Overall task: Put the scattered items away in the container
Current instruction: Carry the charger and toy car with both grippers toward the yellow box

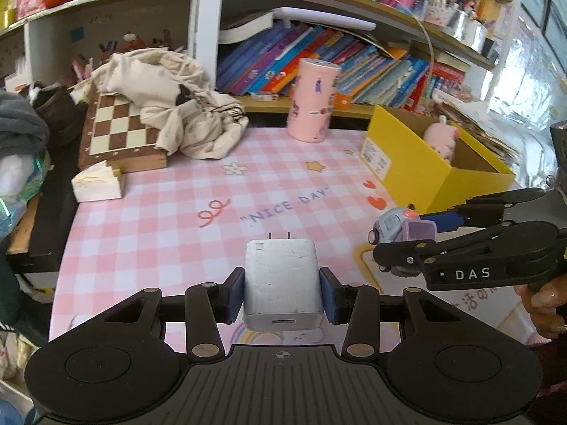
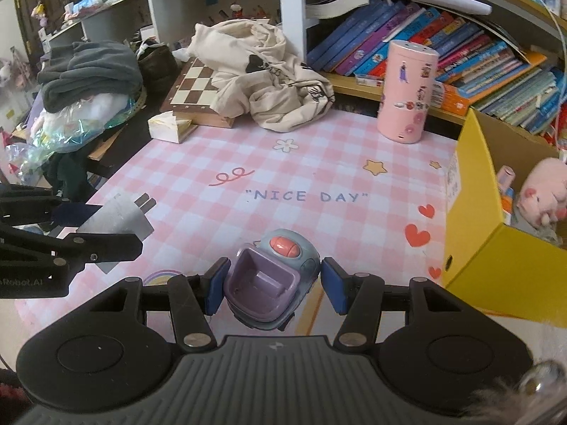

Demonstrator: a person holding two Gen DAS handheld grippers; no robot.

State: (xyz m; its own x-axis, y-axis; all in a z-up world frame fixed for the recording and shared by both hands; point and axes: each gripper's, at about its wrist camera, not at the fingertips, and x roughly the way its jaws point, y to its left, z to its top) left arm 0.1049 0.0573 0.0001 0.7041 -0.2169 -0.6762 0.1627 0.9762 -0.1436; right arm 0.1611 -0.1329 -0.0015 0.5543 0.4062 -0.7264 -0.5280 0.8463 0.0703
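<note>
The white charger (image 1: 283, 283) sat between the blue pads of the left gripper (image 1: 282, 292), clamped on both sides, its long axis along the fingers and its prongs toward twelve o'clock. The toy car (image 2: 271, 278) lay between the fingers of the right gripper (image 2: 273, 283); the left pad touched it, but a small gap showed at the right pad, so I cannot tell if it was gripped. The yellow box (image 2: 471, 248) stood at two o'clock, nearer to the right gripper, with a pink plush (image 2: 544, 194) already inside.
</note>
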